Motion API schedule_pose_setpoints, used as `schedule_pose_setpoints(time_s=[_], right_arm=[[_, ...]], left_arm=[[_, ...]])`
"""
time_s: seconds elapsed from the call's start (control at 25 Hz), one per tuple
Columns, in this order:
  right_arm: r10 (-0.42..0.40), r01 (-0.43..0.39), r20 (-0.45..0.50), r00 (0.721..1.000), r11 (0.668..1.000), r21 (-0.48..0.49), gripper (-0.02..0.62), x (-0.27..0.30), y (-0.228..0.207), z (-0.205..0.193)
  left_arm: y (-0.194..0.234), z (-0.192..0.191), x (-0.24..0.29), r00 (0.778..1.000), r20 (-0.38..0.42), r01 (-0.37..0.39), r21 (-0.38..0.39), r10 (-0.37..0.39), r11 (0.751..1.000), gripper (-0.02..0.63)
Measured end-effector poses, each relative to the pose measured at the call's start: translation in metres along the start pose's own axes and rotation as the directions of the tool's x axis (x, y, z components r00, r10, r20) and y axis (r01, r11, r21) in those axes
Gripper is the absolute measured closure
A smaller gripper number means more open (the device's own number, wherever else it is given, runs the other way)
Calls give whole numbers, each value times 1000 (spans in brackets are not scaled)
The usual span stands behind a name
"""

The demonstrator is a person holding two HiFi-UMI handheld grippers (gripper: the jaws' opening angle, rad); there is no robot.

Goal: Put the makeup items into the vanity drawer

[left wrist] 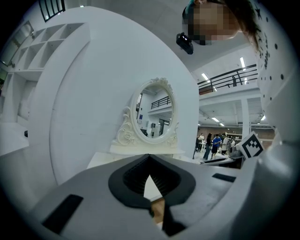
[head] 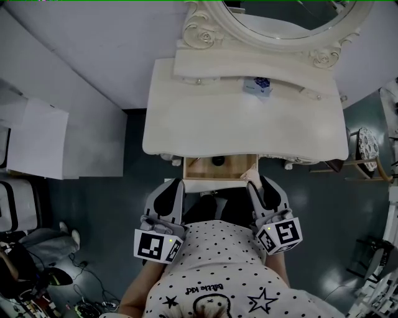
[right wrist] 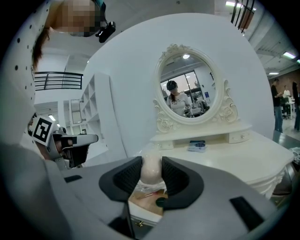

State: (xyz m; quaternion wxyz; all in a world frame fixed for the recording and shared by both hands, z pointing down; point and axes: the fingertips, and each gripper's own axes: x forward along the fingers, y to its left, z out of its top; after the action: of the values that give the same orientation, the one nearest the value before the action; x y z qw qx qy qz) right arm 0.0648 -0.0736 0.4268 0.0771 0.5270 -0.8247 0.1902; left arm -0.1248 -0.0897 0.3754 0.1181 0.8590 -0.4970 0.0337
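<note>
White vanity table has its near drawer open. Right gripper squeezes a pale round thing at the drawer's near edge. Left gripper is closed and empty.

One vanity; one oval mirror on it; one drawer, open; two grippers, the left gripper and the right gripper; one blue packet on the top; one pale item in the right jaws; one dark round thing in the drawer, perhaps with more beside it, the view there being too dim to count.
</note>
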Motion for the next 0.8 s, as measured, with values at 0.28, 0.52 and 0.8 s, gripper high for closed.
schedule_pose_setpoints(time_s=[0.28,0.52,0.8], right_arm=[[-15,8,-83,996,997,-81,454,30,-31,-27],[4,-35,-220,976,990,-137,454,58,-50,-74],[20,-86,-364,931,983,-164,454,87,-61,-131]], left_arm=[[-1,0,1,1000,0,-3,-2,3,1000,607],[1,2,-1,1000,3,-19,4,19,1000,607],[4,1,-5,999,-1,-43,1,43,999,607]])
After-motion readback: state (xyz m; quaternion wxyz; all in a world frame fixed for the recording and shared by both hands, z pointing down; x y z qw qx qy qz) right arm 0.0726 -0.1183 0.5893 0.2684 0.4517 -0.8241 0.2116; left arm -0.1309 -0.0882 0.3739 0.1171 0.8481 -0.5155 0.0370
